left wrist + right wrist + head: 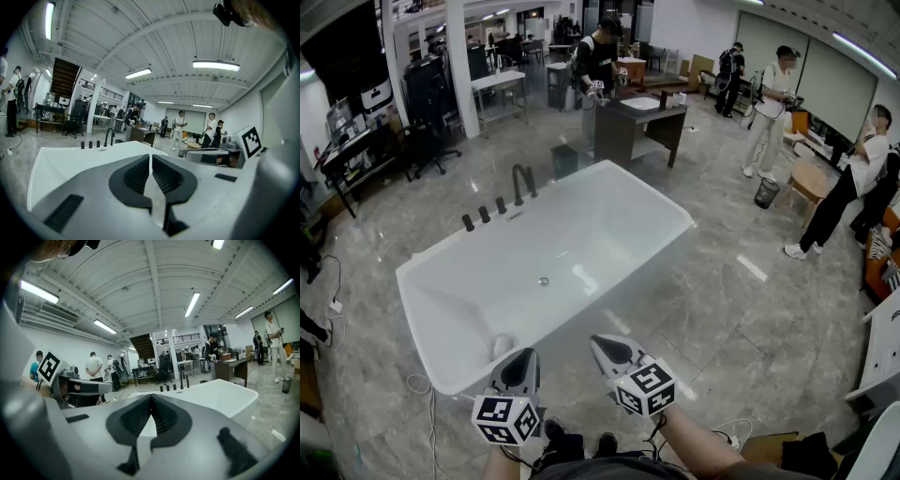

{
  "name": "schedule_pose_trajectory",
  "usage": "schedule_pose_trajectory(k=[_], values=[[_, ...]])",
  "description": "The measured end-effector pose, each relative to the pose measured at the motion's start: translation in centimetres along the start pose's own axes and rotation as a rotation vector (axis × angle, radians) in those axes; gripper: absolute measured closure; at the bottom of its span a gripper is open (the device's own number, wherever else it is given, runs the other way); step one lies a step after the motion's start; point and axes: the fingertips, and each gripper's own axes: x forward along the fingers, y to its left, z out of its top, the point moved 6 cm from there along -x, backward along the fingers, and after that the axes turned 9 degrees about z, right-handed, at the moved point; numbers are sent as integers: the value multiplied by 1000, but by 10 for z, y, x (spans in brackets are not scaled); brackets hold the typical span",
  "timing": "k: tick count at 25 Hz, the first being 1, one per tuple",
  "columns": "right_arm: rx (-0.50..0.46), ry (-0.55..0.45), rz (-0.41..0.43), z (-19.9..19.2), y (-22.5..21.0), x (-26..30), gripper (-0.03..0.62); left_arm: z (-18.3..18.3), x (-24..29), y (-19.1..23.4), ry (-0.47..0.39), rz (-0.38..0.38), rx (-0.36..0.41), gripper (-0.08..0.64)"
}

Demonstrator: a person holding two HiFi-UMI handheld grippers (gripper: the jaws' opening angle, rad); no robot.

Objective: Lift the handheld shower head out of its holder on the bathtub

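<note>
Far ahead of you stands a dark desk (642,127), and a person in black (598,58) is just behind it; to your right a person in white (766,108) stands near a black waste bin (766,192); a black office chair (427,108) is at the left; the floor (750,300) is grey marble.

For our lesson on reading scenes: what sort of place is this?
Probably an open workshop or lab hall, not a home bathroom: the bathtub stands alone mid-floor, with a work table and office chair behind it and people standing about.
</note>
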Motion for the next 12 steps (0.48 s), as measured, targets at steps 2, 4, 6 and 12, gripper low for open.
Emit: schedule_pose_trajectory(k=[2, 4, 6, 12], values=[[-13, -3, -11, 4, 1, 4, 568, 4, 1, 6, -8, -1, -7, 531], [-22, -2, -19, 8, 0, 7, 568, 8, 1, 10, -16, 2, -13, 531], [-29, 2, -25, 12, -1, 7, 568, 11, 1, 11, -20, 8, -11, 531], [-41, 6, -34, 13, 0, 1, 568, 12, -3, 11, -21, 13, -10, 531]])
